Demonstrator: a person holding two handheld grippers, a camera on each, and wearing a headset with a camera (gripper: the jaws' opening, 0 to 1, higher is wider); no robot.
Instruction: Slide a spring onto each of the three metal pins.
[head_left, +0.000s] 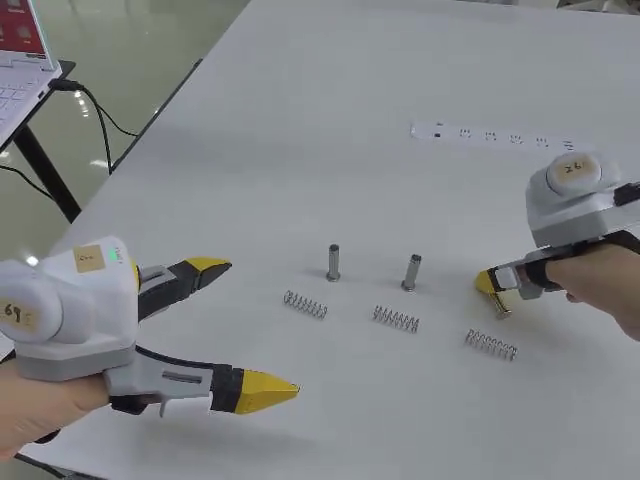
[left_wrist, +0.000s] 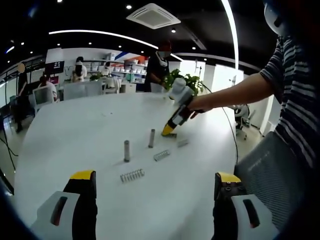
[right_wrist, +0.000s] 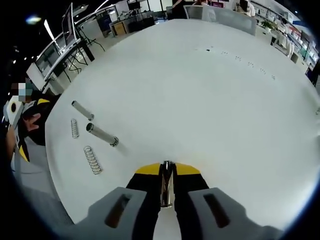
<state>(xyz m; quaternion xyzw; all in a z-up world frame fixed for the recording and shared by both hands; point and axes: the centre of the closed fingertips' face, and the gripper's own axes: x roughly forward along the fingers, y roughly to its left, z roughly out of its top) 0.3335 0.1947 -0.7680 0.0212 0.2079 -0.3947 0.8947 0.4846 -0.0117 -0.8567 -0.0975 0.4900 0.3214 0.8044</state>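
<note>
Jaws of the right gripper (right_wrist: 167, 167) are clenched on a metal pin (right_wrist: 166, 192), at the right edge of the head view. The left gripper (head_left: 248, 328), lower left, gapes wide. At centre frame a left pin (head_left: 333, 262) and a right pin (head_left: 411, 272) stand upright. Three springs (head_left: 396, 319) lie in a row just below them on the white table (head_left: 330, 120).

My left gripper (head_left: 240, 328) hangs with jaws wide apart, the first spring (head_left: 305, 304) just ahead of its tips. My right gripper (head_left: 490, 284) pinches a gripped pin (head_left: 503, 309), another spring (head_left: 491, 345) just beside it. Ahead of its tips stands an upright pin (head_left: 411, 272), then a farther upright pin (head_left: 333, 262).
</note>
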